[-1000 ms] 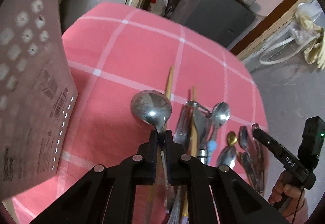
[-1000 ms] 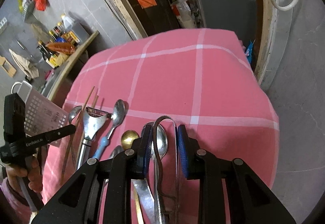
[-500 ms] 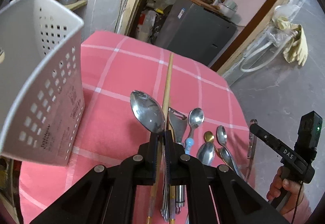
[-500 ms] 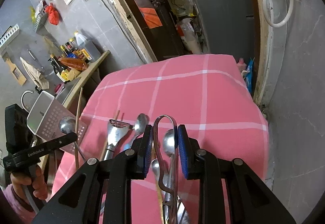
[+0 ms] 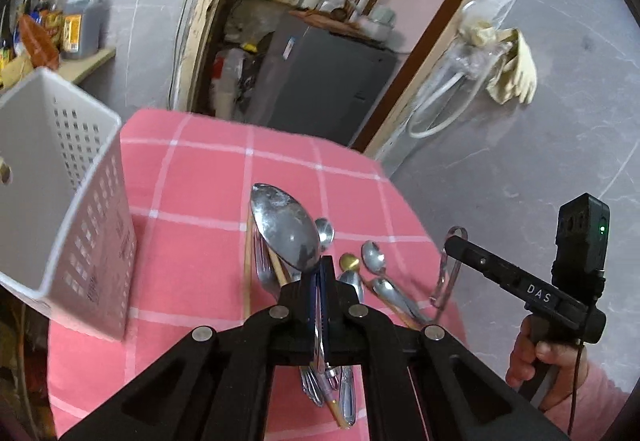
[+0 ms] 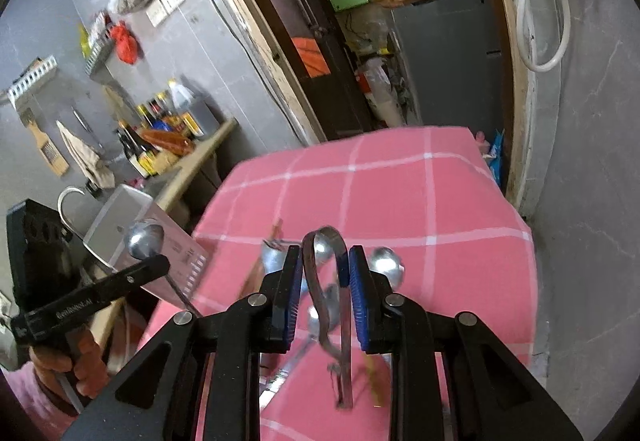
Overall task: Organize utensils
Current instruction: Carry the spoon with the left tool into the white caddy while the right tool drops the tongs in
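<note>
My left gripper (image 5: pixel 319 273) is shut on a large steel spoon (image 5: pixel 285 225), bowl up, held above the pink checked table (image 5: pixel 192 177). A white perforated utensil holder (image 5: pixel 68 201) stands to its left. My right gripper (image 6: pixel 325 265) is shut on metal tongs (image 6: pixel 324 281), lifted off the table; they also show in the left wrist view (image 5: pixel 448 269). Several spoons (image 5: pixel 372 261), forks and wooden chopsticks (image 5: pixel 247 273) lie on the cloth below. The left gripper with the spoon (image 6: pixel 144 239) shows in the right wrist view, in front of the holder (image 6: pixel 120 225).
A shelf with bottles (image 6: pixel 160 125) runs along the wall left of the table. A grey cabinet (image 5: pixel 324 81) stands behind the table's far edge. The table's right edge (image 6: pixel 520 225) drops to the floor.
Both grippers have risen. The left lifted the spoon higher beside the holder. The right lifted the tongs off the table.
</note>
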`<state>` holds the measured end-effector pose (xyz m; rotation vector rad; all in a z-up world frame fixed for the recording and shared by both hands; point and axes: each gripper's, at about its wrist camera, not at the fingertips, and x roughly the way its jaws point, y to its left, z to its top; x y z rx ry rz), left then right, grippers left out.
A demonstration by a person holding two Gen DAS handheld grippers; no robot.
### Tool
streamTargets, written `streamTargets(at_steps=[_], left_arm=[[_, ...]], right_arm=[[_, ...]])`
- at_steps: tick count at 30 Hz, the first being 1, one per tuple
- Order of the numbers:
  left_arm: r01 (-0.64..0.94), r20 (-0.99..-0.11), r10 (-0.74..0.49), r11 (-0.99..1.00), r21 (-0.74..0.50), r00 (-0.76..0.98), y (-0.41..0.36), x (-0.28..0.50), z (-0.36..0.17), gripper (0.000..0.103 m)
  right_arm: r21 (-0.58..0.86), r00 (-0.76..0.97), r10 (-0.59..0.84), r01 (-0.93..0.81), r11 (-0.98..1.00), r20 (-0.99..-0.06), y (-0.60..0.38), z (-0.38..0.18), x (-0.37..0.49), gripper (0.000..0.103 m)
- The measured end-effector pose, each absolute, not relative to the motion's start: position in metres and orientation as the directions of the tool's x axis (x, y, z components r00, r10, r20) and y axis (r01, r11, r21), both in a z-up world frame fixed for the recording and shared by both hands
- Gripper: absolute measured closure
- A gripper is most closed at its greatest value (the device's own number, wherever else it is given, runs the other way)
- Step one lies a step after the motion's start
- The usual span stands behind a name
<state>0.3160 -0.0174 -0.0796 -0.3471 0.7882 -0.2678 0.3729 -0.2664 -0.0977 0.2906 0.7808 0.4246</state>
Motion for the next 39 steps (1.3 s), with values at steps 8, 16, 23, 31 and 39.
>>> streamTargets(at_steps=[8, 16, 23, 31, 39], left_arm=[[0.117, -0.574, -0.333, 0.917, -0.38, 0.748, 0.013, 0.312, -0.033, 0.101], [0.082, -0.518, -0.296, 0.914, -0.397, 0.802, 0.079, 0.304, 0.01, 0.101], [0.033, -0.47, -0.211, 0.933, -0.359, 0.857, 0.125, 0.299, 0.04, 0.101], [-0.024, -0.481, -0.094, 0.972, -0.233, 0.872, 0.143, 0.309, 0.031, 0.101], [-0.011, -0.514, -0.109, 0.974, -0.224, 0.851, 0.142, 0.314, -0.006, 0.1]], right_arm=[[0.446, 0.676, 0.538, -0.33, 0.832, -0.504, -0.227, -0.053, 0.374, 0.096], [0.418, 0.69, 0.576, -0.411, 0.81, -0.439, -0.167, -0.012, 0.375, 0.096], [0.398, 0.689, 0.626, -0.493, 0.774, -0.364, -0.123, 0.03, 0.369, 0.096], [0.358, 0.614, 0.679, -0.578, 0.734, -0.401, -0.066, 0.031, 0.375, 0.096], [0.341, 0.555, 0.658, -0.572, 0.746, -0.509, -0.036, -0.011, 0.383, 0.096]])
